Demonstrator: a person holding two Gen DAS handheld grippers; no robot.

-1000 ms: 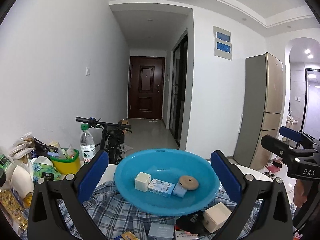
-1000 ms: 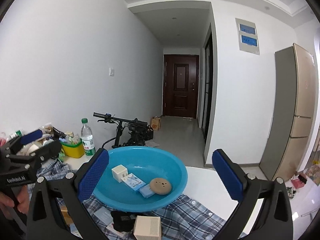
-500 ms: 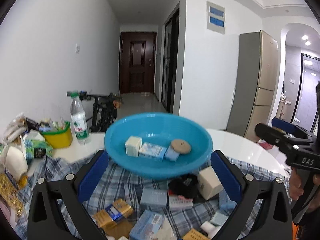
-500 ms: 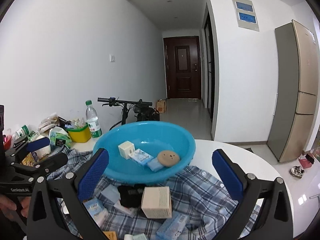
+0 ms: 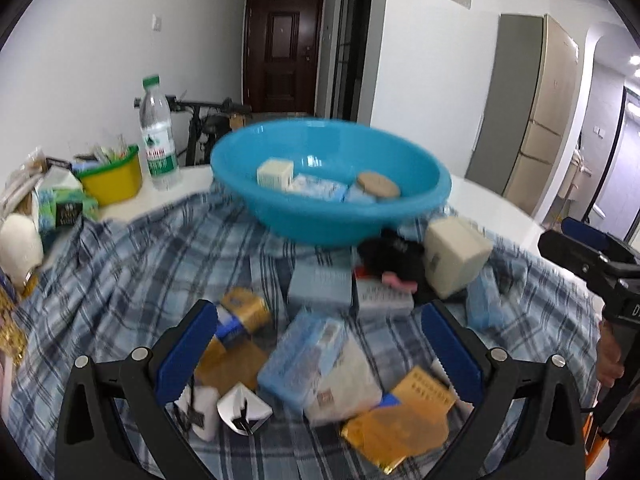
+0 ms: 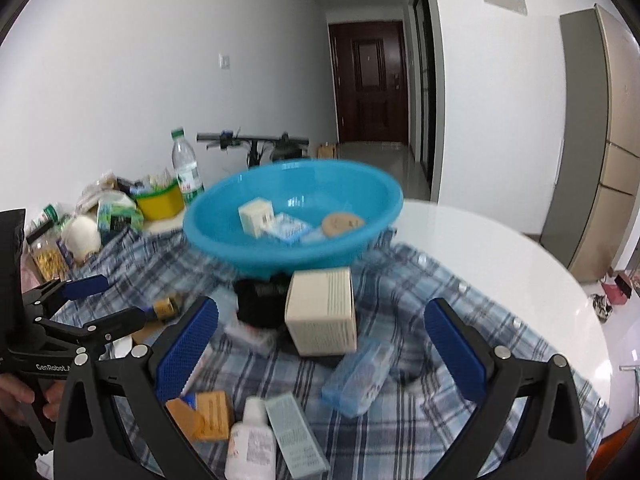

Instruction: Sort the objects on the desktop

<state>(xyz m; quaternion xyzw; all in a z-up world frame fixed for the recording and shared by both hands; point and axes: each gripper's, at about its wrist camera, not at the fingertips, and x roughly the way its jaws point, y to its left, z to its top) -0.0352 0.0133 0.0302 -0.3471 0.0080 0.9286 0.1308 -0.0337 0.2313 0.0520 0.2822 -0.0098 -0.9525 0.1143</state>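
A white round counter (image 6: 500, 256) carries a blue checked cloth (image 6: 400, 288) spread over most of its top. At the counter's far left edge, beside the cloth, stand a water bottle (image 5: 157, 146), a yellow tub (image 5: 114, 176) and some packets (image 5: 60, 200). On the cloth sits a blue basin (image 5: 332, 216), with boxes and small packs scattered in front of it.

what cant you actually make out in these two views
- Print on the small boxes in the blue basin: motion blur in both views.
- The black item by the cream box: partly hidden behind the box in the right wrist view, blurred in the left.
- White bottle: base cut off by the bottom edge, right wrist view.
- Yellow tub contents: too small.
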